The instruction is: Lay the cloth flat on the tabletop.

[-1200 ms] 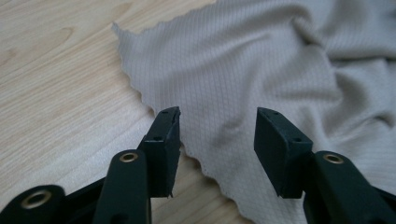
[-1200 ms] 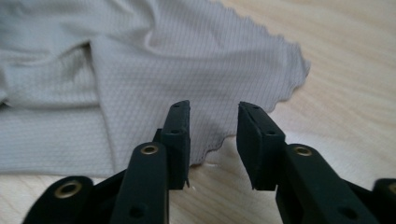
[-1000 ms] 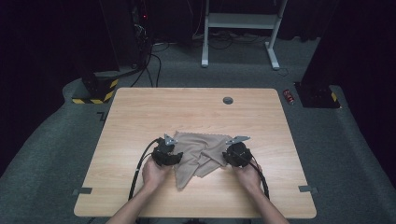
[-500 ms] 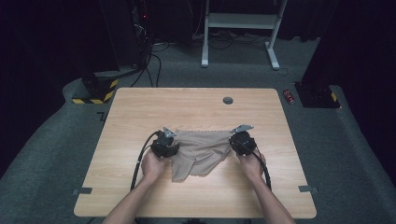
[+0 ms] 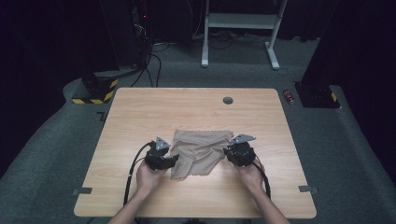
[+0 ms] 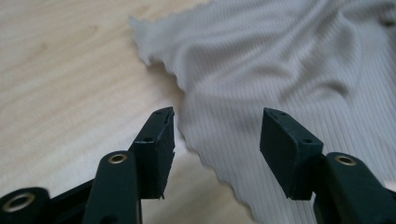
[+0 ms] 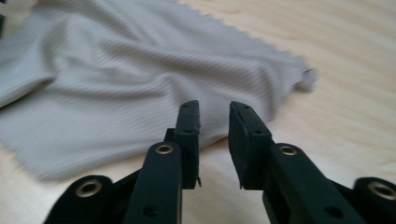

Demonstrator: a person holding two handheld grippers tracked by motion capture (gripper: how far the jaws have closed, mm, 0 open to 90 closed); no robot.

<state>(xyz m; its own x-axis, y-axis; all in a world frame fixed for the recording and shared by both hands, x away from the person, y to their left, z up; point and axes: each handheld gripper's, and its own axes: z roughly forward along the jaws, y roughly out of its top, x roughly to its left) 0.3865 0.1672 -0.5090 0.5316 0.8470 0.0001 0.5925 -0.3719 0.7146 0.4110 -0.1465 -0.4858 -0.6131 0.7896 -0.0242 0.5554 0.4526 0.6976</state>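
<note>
While spreading: beige ribbed cloth lies rumpled on my pale wooden table, needs flattening.
Left gripper: just opened, released, over scalloped edge.
Right gripper: just opened, narrow gap, holds nothing.

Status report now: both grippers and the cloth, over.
Left gripper open, right gripper open, jaws just opening. Beige ribbed cloth released, rumpled on wooden table. Nothing obstructing.

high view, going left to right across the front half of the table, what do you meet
left gripper → beige cloth → right gripper, all on the wooden table
</note>
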